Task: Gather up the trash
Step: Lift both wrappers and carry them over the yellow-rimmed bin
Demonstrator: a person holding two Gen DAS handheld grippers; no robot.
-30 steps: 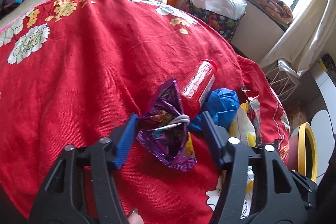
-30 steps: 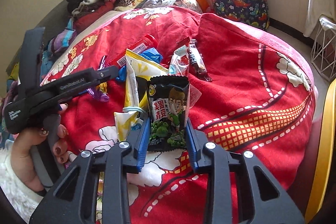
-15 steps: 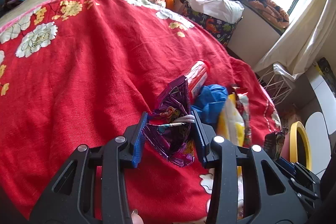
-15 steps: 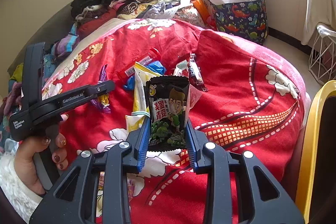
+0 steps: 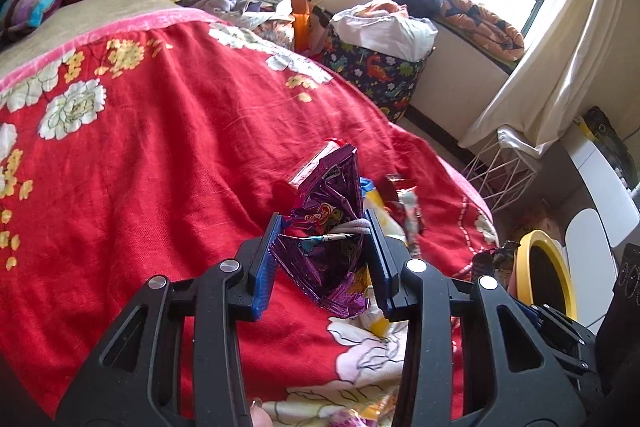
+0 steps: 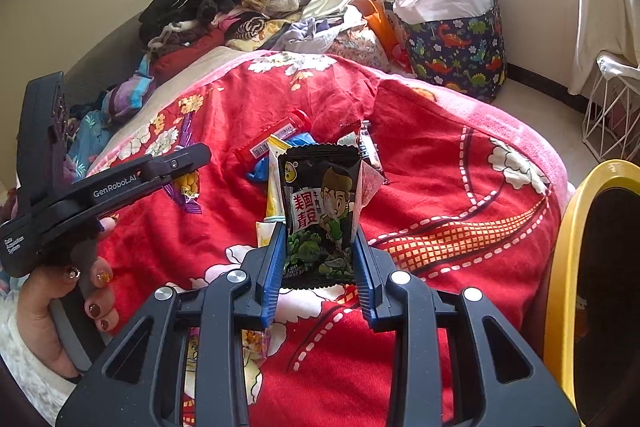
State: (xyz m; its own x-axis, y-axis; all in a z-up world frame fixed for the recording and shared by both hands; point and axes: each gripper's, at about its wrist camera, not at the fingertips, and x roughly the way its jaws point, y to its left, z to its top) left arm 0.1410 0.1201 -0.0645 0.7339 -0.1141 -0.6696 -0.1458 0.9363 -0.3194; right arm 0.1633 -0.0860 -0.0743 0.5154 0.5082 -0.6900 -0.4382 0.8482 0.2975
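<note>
Since a second ago: both grippers have come up off the bed a bit, each with its wrapper; the left jaws went from wide apart around the purple bag to pinched on it.
Left gripper (image 5: 326,247): blue pads clamped on the crumpled purple snack bag (image 5: 328,227), which sticks up between them, clear of the red blanket (image 5: 160,147).
Right gripper (image 6: 318,259): squeezed shut on the black snack packet (image 6: 320,211) with the cartoon kid on it, held upright, bottom edge down between the pads.
Left hand (image 6: 48,303): seen from the right wrist view, wrapped round the left gripper's handle, painted nails, fuzzy white sleeve.
Trash left on the blanket: red tube with a barcode (image 6: 276,141), something blue (image 6: 260,173) just beside it, a yellow-and-white bag (image 6: 274,183) behind the black packet, and a couple of small wrappers (image 6: 368,147) near those.
Bin: yellow-rimmed bin (image 6: 568,267) with a dark inside sits off the bed's right edge.
Background: dinosaur-print basket (image 6: 456,51) stuffed with laundry by the window, wire basket (image 6: 612,115) on the floor, clothes pile (image 6: 224,3) at the bed's far end.
</note>
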